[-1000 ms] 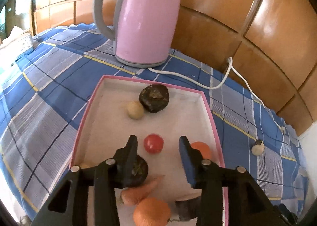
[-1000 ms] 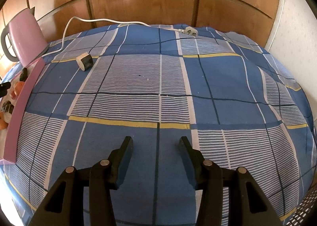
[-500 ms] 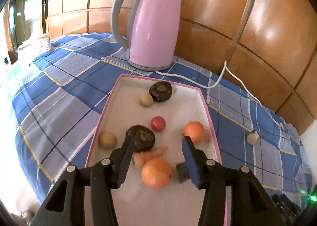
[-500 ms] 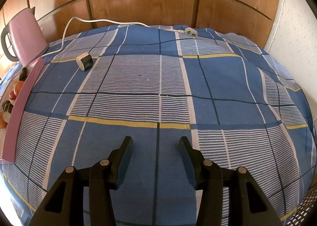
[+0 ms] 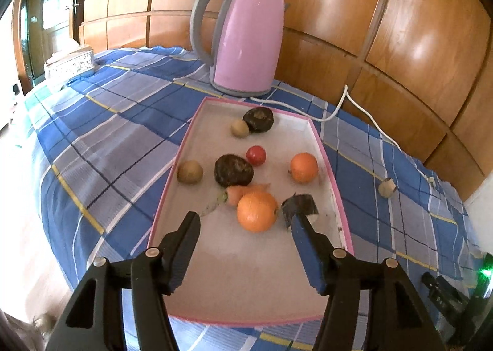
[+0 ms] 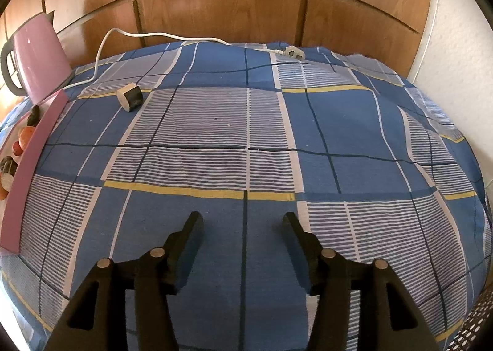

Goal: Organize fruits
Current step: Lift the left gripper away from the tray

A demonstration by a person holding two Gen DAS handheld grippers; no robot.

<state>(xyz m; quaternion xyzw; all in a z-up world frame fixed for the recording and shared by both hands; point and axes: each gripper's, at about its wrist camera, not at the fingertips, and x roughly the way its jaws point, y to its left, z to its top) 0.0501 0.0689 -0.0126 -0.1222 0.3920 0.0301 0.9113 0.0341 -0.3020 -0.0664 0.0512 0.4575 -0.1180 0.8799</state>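
Wood panels back a checked worktop (image 6: 246, 123). Left gripper (image 5: 245, 221), spread and empty, has pulled back from among the fruit; tray (image 5: 172, 172) now shows whole, orange (image 5: 256, 211) at its 12 o'clock. Right gripper (image 6: 243, 221) stays spread, idle. One piece (image 6: 130, 96) lies outside the tray, probably next.

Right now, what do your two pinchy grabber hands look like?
Both look alike. The left gripper and right gripper are each a black plastic, Y-shaped claw with two long tapering fingers. The fingers' inner faces carry flat blue pads. Small round silver-tan rivets mark the joints. No cables, labels or sleeves show.
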